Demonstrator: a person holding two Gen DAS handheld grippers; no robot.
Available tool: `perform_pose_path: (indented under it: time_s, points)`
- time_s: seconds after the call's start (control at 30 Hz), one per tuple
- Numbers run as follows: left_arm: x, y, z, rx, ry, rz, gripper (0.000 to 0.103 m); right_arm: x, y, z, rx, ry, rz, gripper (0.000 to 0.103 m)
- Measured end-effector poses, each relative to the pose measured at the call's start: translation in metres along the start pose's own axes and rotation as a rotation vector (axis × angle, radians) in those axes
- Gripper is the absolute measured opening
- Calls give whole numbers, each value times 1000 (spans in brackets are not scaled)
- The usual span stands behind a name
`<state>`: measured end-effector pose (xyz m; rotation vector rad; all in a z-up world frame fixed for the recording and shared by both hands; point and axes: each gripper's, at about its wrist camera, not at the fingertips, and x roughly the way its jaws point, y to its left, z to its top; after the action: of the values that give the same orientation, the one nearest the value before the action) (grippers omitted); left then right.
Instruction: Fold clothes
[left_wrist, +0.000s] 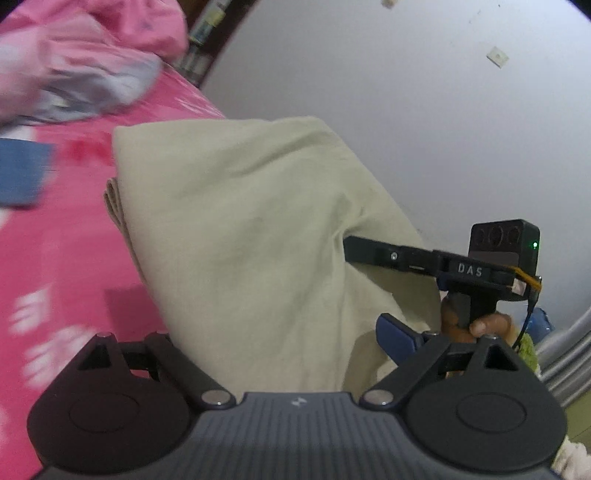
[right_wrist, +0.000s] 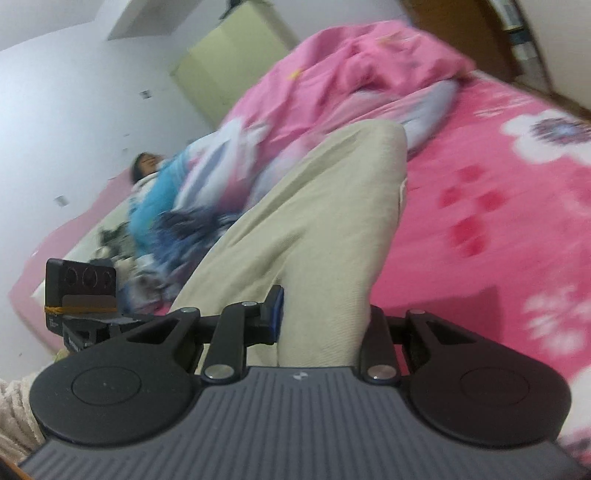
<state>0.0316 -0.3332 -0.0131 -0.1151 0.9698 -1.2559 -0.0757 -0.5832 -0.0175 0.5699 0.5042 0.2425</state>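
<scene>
A bed (right_wrist: 498, 221) covered in a bright pink flowered sheet fills most of both views, with a pale wall behind it and a yellow-green cupboard (right_wrist: 229, 62) at the upper centre of the right wrist view. The task's thing, a beige garment (left_wrist: 240, 229), hangs in the middle of both frames, lifted above the sheet and already doubled into a thick, layered bundle; its stacked edges show at the left side in the left wrist view. It looks like soft, slightly ribbed cotton, creased where it is gripped and sagging under its own weight. The right gripper (right_wrist: 325, 317) has its fingers drawn close and clamped on the near edge of the cloth, which bulges up between them. The left gripper (left_wrist: 295, 354) has its fingers spread wide with the cloth passing between them; I cannot tell whether they press on it. By my reading the folding of this piece is well along and what remains is to lay it down flat and square. More seems left overall: a heap of pink and grey clothes (left_wrist: 85, 62) sits crumpled at the upper left of the left wrist view, and a blue piece (left_wrist: 22, 173) lies flat at the left edge. A person (right_wrist: 147, 166) lies at the far side of the bed in the right wrist view.
</scene>
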Motion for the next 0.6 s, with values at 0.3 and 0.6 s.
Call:
perform_pose_path:
  time_s: [0.3, 0.6]
  points:
    - [155, -27, 40, 7, 128, -139, 92, -38, -111, 35, -41, 33, -219, 21]
    - [236, -40, 40, 42, 185, -180, 92, -47, -190, 64, -106, 121, -247, 24]
